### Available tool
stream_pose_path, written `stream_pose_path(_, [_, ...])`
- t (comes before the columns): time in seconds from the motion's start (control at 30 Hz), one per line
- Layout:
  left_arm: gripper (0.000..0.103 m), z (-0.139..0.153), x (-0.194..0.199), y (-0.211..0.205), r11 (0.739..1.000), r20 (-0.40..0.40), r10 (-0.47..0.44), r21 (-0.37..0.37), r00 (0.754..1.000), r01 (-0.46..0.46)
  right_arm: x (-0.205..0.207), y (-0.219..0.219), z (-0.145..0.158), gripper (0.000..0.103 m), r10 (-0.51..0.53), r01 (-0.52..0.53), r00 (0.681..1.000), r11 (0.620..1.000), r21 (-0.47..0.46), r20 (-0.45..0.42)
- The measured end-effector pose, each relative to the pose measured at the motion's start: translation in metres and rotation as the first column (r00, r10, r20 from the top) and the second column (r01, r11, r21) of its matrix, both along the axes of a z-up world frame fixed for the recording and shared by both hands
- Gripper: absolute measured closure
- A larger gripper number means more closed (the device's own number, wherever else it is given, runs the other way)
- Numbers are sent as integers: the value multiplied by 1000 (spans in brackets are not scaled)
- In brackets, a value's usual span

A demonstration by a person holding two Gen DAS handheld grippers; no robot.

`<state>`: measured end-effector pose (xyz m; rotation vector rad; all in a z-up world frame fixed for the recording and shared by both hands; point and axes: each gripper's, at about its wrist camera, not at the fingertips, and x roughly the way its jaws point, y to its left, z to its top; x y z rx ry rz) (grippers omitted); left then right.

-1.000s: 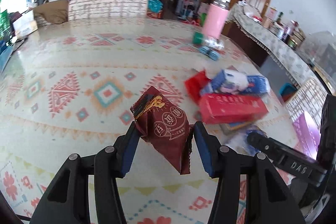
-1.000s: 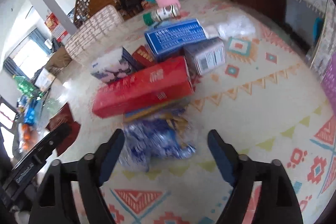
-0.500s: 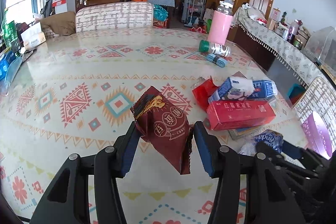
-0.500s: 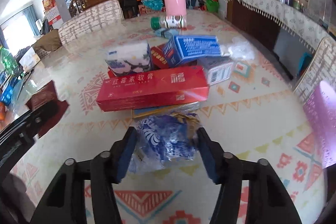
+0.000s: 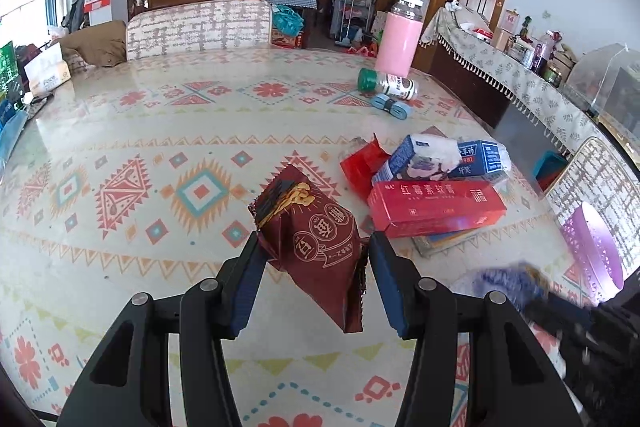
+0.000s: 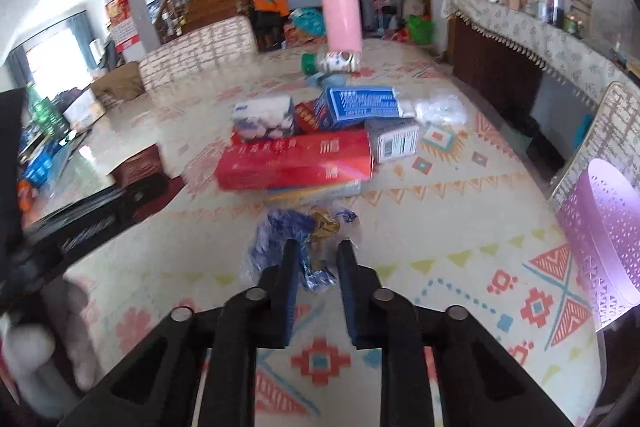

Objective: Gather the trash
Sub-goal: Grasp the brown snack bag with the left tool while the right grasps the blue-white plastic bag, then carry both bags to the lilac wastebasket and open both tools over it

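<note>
Now carrying: right claw (image 6: pixel 316 263) clamped on crumpled blue wrapper (image 6: pixel 294 227) just above tabletop (image 6: pixel 420 239), left claw (image 5: pixel 314 279) gripping dark red snack bag (image 5: pixel 316 247); best kept squeezed, swung toward purple basket (image 6: pixel 600 243) at right edge.

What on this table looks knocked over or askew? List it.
The green-capped bottle lies on its side beside the upright pink bottle. The cartons, red box in front, sit in a crooked overlapping heap.
</note>
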<state>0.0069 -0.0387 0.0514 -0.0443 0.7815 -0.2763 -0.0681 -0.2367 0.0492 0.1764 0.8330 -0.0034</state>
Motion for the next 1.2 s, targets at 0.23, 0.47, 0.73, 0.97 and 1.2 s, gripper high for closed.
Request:
stream_pose_path(0.23, [51, 3, -2, -1, 1000, 11, -6, -4, 1000, 6, -11, 12, -3, 16, 211, -209, 978, 968, -140, -2])
stream_pose_path(0.47, [51, -5, 5, -1, 1000, -20, -8, -2, 1000, 8, 19, 33, -22, 16, 382, -385, 922, 893, -232, -59])
stream_pose_path(0.73, [51, -12, 9, -3, 1000, -31, -9, 25, 999, 9, 31, 30, -39, 57, 372, -379, 925, 914, -142, -73])
stream_pose_path(0.97, [51, -15, 3, -15, 996, -5, -10, 89, 1000, 10, 2, -13, -19, 57, 220, -221, 975, 973, -73, -19])
stream_pose_path(1.2, [51, -14, -13, -40, 984, 38, -39, 175, 999, 32, -39, -60, 1, 57, 85, -83, 996, 994, -72, 33])
